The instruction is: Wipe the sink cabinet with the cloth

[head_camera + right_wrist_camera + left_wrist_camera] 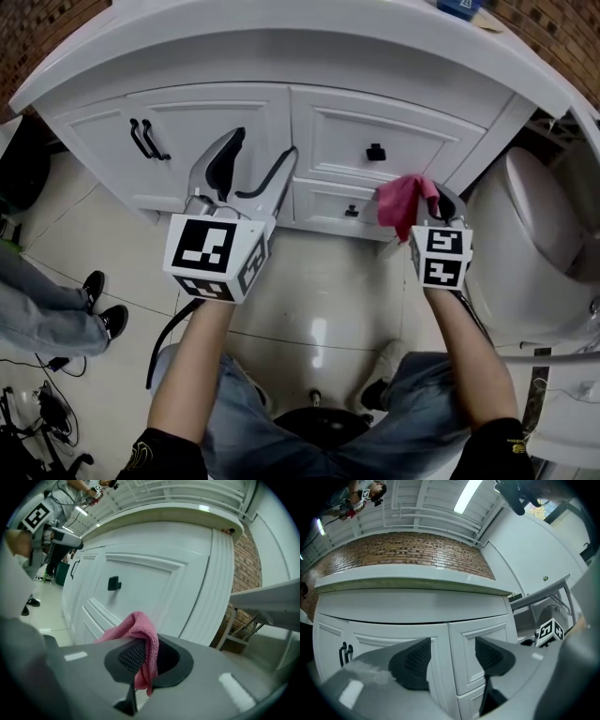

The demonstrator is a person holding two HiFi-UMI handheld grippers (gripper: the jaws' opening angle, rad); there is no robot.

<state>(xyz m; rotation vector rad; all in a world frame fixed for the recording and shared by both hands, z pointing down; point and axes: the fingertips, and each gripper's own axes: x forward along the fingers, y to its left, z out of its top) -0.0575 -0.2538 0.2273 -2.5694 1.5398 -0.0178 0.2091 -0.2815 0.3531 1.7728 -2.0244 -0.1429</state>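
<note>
The white sink cabinet stands in front of me, with doors at the left and drawers at the right. My right gripper is shut on a pink cloth, held close to the lower drawer's right end. In the right gripper view the pink cloth hangs pinched between the jaws, a short way from the cabinet front. My left gripper is open and holds nothing, hovering before the seam between door and drawers. The left gripper view shows that seam between its spread jaws.
A white toilet sits close on the right. Black handles are on the left doors, and a black knob on the upper drawer. A bystander's legs and shoes stand at the left on the tiled floor. A blue item rests on the countertop.
</note>
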